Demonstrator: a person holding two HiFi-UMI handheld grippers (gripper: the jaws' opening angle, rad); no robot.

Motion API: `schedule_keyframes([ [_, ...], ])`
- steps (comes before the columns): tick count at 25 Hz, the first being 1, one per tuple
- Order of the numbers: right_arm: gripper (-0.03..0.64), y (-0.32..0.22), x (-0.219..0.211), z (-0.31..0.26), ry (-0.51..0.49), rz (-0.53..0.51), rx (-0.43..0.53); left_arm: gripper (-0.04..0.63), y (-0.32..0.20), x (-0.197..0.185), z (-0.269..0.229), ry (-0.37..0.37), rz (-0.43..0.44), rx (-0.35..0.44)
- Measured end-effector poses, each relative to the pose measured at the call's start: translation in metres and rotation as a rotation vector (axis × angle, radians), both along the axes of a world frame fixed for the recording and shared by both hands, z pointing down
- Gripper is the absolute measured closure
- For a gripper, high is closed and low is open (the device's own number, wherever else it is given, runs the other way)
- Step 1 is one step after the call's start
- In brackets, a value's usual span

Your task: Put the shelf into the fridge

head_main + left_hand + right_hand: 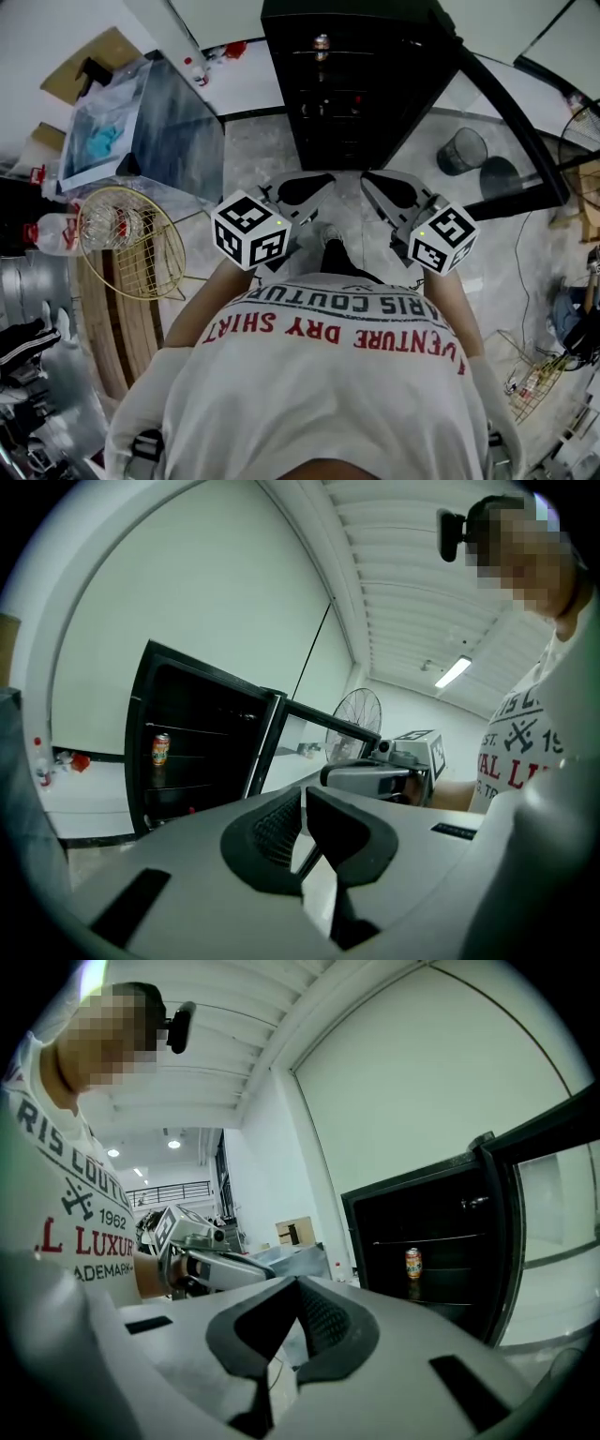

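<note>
I stand on a grey stone floor (251, 155) in a room with white walls. The black fridge (356, 94) is right in front, door open, a can (322, 43) inside. A gold wire shelf (150, 258) lies on a wooden bench (122, 333) at my left, well apart from the fridge. My left gripper (302, 808) and right gripper (296, 1299) are both closed with nothing in them.

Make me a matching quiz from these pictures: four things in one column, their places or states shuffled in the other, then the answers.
1 can
2 wire shelf
3 bin
4 left gripper

A off to the left, outside the fridge
B shut, empty
C inside the fridge
D on the floor, right of the fridge

Pairs: 1-C, 2-A, 3-D, 4-B
</note>
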State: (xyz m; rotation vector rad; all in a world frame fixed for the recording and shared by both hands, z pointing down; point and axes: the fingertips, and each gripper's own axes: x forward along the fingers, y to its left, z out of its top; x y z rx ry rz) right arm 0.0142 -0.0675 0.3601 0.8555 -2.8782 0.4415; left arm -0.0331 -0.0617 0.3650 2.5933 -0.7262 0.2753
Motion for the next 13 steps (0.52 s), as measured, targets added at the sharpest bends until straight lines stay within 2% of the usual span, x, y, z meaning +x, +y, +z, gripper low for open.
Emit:
schedule_keyframes([
  [7,0.595,0.001,0.001,0.022,0.033,0.017,-0.032,0.554,-0.003,-0.001,0.011,-0.019,-0.014,-0.021],
  [13,0.595,-0.006,0.013,0.027,0.019,0.034,-0.050,0.554,-0.008,0.004,0.016,-0.030,-0.015,-0.029],
])
